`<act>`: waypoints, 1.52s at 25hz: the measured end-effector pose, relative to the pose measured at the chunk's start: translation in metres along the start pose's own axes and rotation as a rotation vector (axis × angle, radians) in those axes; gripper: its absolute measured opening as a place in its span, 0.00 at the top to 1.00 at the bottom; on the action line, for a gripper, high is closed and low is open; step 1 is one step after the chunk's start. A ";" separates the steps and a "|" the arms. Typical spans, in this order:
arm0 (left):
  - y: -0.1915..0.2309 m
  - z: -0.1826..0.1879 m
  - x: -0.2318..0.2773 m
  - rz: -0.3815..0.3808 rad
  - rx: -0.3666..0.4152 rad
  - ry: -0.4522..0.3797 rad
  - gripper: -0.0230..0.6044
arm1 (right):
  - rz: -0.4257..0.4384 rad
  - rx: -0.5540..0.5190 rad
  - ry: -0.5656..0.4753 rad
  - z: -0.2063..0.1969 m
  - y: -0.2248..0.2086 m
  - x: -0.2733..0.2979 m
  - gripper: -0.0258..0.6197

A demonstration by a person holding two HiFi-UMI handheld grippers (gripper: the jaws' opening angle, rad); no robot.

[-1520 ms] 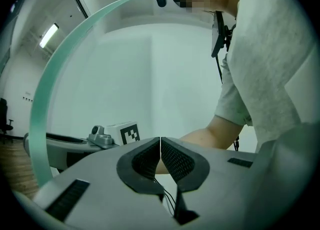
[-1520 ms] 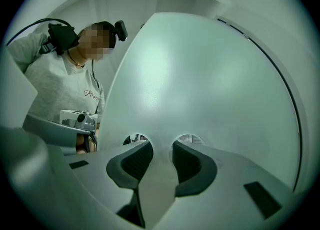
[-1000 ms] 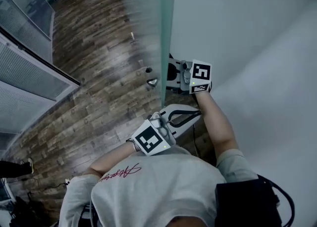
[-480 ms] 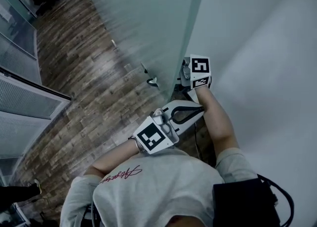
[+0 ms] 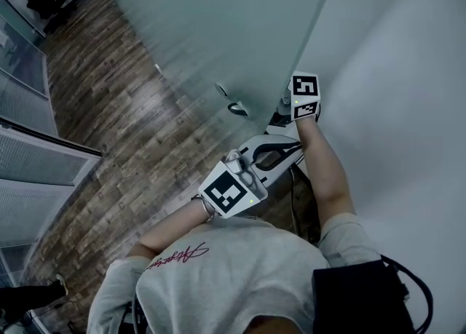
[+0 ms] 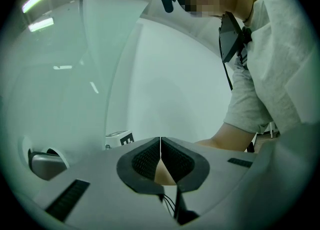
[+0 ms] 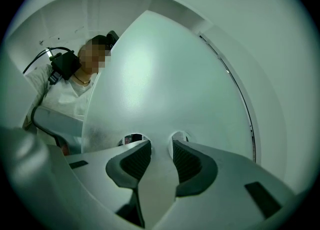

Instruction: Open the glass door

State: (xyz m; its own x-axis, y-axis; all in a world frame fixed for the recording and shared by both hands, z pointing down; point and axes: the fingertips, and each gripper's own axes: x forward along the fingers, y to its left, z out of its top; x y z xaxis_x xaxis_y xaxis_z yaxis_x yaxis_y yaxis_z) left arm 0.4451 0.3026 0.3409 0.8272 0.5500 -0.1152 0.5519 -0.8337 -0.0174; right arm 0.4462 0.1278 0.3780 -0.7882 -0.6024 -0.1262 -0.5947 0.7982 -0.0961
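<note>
Frosted glass door (image 5: 218,27) stands upright, long axis vertical, filling the head view from 10 to 12 o'clock. Its free edge runs from 1 o'clock down to the centre, toward the person. Right tool (image 7: 159,156) clamps that edge, one pad on each face, just under two round holes (image 7: 132,138) in the pane. Left tool (image 6: 160,149), at 7 o'clock of the right one, is closed on nothing, clear of the door. A metal handle (image 5: 237,108) sits at 9 o'clock of the right tool. Wood floor (image 5: 109,129) lies at 9 o'clock, white wall (image 5: 408,107) at 3.
</note>
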 end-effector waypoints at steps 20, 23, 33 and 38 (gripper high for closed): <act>0.008 -0.008 0.014 0.028 -0.016 0.035 0.93 | -0.046 -0.004 0.049 0.010 -0.035 -0.066 0.72; 0.015 -0.015 0.013 0.037 0.006 0.047 0.93 | -0.035 -0.003 0.031 0.012 -0.038 -0.065 0.71; 0.028 -0.015 0.008 0.082 -0.008 0.057 0.93 | -0.021 0.036 0.096 0.014 -0.035 -0.068 0.69; 0.029 -0.014 0.007 0.082 -0.010 0.059 0.93 | -0.190 0.010 0.044 0.022 -0.052 -0.102 0.69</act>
State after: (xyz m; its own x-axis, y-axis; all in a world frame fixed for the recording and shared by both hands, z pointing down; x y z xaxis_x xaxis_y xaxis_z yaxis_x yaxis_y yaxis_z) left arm 0.4688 0.2829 0.3533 0.8742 0.4822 -0.0572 0.4830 -0.8756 -0.0001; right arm 0.5606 0.1474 0.3745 -0.6683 -0.7413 -0.0612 -0.7319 0.6701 -0.1238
